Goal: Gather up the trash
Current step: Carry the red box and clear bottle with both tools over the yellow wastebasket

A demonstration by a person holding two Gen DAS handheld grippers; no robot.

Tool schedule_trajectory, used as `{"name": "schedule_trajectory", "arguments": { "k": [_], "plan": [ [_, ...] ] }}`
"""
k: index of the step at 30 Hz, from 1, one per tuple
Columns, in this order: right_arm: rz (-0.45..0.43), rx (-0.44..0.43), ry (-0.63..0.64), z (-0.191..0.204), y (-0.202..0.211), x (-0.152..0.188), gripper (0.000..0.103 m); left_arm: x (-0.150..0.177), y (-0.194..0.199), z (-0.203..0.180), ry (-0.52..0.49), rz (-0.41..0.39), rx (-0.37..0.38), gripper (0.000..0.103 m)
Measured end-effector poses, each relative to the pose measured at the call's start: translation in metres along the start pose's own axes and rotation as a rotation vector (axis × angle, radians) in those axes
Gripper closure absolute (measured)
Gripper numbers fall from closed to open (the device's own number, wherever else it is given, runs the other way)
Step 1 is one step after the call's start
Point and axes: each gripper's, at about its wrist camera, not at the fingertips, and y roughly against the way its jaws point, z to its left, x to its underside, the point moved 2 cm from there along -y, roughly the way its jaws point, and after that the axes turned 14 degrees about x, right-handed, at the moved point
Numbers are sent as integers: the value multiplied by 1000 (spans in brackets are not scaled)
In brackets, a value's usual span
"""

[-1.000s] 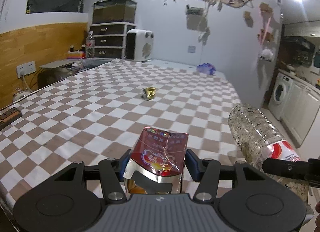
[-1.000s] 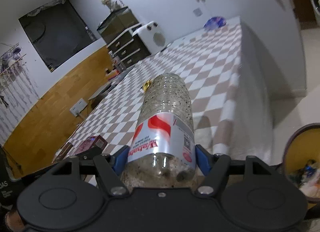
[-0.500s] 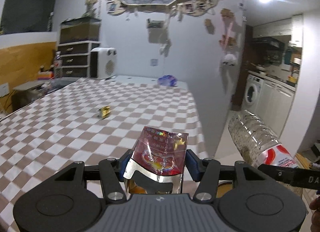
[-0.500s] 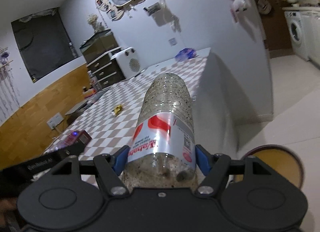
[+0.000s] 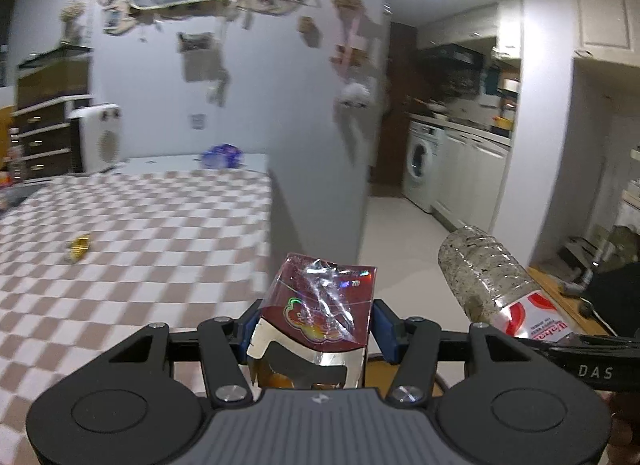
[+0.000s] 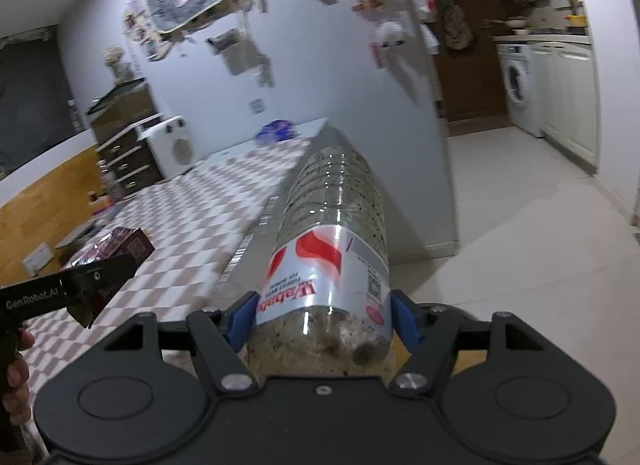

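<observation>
Table [image 5: 160,225] now farther left than before.

"GenRobot.AI" on left gripper [image 6: 72,285]; "DAS" on right gripper [image 5: 596,371].

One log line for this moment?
left gripper: shut on box | right gripper: shut on bottle | gold wrapper on table
</observation>
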Motion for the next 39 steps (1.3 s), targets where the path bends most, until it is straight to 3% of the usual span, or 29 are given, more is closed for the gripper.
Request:
{"name": "schedule_trajectory", "arguments": {
  "k": [10,20,28,33,39],
  "plan": [
    [29,147,-56,-53,-15,0,32,-7,-62,-36,-16,61,106,47],
    [84,252,-86,-86,-39,4,32,-14,-137,-65,113,156,251,47],
    [169,283,-92,-100,-71,8,32,13,-213,-46,144,363,228,47],
    [279,250,-112,-105,-107,7,32,38,-248,-19,164,493,186,47],
    [431,225,-116,-102,-157,11,31,62,-274,5,212,584,156,47]
  ]
}}
